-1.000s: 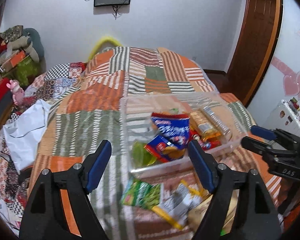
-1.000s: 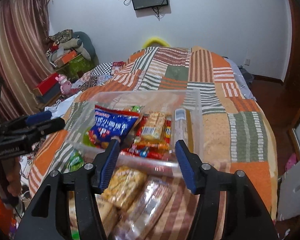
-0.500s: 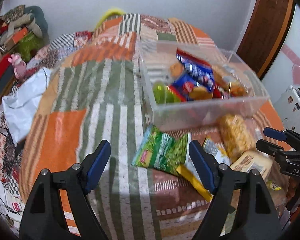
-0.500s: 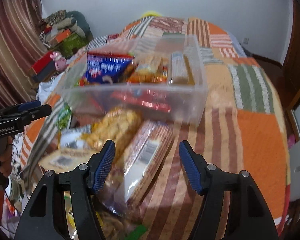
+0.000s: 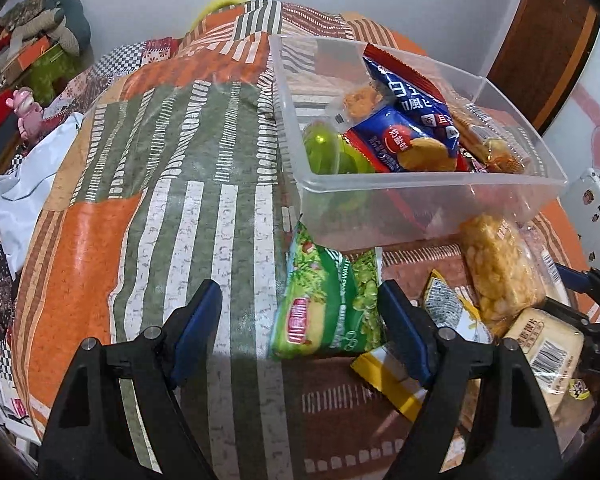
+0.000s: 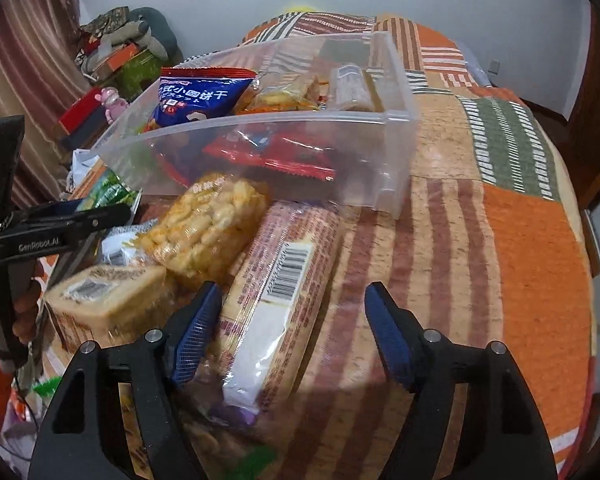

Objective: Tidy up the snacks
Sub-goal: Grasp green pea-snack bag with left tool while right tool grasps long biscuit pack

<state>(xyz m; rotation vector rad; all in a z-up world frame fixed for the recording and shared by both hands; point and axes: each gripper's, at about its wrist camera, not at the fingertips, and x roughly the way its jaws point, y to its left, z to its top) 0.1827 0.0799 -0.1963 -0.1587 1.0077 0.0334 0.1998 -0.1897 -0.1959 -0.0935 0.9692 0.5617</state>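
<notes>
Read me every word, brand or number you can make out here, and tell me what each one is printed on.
"GenRobot.AI": side of the left gripper.
"DAS": side of the right gripper, cut off.
"NGWAN": green pea snack bag, partial.
Chinese characters: blue biscuit bag, not clearly readable.
Barcodes on the long wafer pack and the cake pack: digits too small.

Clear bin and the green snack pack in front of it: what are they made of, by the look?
Clear bin: looks like rigid translucent plastic; the snacks and bedspread show through its walls, and the rim is moulded.
Green snack pack: seemingly thin printed plastic film, glossy, with wrinkles and a crimped end seam.
</notes>
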